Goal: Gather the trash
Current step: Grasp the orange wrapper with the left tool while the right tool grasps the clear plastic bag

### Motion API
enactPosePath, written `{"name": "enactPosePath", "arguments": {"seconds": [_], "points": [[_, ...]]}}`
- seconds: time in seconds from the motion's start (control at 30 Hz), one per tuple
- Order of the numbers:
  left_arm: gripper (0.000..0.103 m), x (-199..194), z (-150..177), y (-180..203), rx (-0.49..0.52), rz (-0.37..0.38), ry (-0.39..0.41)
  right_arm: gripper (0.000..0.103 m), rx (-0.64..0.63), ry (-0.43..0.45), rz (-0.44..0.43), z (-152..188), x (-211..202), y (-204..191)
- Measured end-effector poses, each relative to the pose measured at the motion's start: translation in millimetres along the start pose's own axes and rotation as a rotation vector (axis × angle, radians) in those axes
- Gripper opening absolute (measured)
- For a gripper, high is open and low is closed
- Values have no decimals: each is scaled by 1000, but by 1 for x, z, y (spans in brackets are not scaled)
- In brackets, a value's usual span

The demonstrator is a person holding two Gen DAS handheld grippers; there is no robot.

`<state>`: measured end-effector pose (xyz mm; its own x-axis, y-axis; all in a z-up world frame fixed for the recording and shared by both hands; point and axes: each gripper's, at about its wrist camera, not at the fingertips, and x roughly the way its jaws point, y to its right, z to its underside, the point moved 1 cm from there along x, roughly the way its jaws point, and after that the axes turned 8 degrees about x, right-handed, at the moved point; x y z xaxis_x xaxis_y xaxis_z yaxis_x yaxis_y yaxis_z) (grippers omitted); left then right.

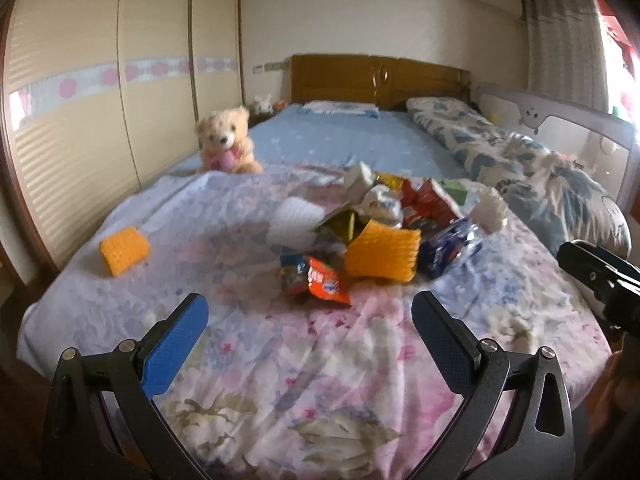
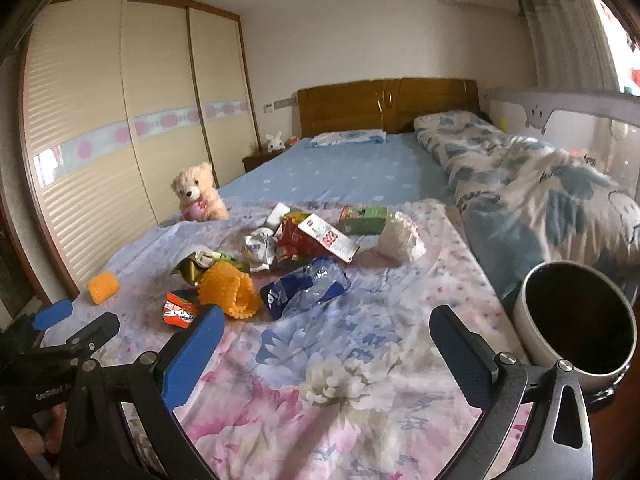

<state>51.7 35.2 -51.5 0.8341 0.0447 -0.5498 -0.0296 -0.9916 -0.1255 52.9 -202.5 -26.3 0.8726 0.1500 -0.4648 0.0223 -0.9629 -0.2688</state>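
Trash (image 2: 296,252): a loose heap lay mid-quilt, beyond both grippers. Contents were a crushed bottle (image 2: 308,286) with a blue label, a red carton (image 2: 320,238), a green box (image 2: 363,220), an orange wrapper (image 1: 326,282) nearest the foot of the bed, a yellow mesh sleeve (image 1: 382,254), crumpled foil and white paper. A second mesh roll (image 1: 124,250) sat well apart to the left.

Bin (image 2: 576,320): dark inside, open-mouthed, it stood at the bed's right edge, beside the right gripper.

Left gripper (image 1: 310,330): jaws apart, empty, hovering short of the wrapper.

Right gripper (image 2: 326,346): jaws apart, empty, likewise short of the heap.

Quilt (image 1: 320,380): floral, soft and creased.

Bear (image 1: 228,140): a toy behind the heap, not trash.

Risks, as judged:
- Thin wrappers lay flat on soft cloth, so closing jaws could pinch the quilt with them.
- The bottle looked slick and springy and might squirt free.
- Items overlapped, so lifting one could drag or scatter its neighbours.
- The bin stood near the edge, so a careless swing might knock it.
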Motion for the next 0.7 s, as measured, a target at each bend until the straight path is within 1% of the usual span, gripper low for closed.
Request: {"name": "enactPosePath", "arguments": {"seconds": [0.37, 0.7], "points": [[103, 45, -2, -15, -36, 15, -110, 102, 59, -107, -16, -3, 50, 2], [103, 85, -10, -23, -88, 62, -192, 102, 135, -199, -27, -11, 100, 2]]}}
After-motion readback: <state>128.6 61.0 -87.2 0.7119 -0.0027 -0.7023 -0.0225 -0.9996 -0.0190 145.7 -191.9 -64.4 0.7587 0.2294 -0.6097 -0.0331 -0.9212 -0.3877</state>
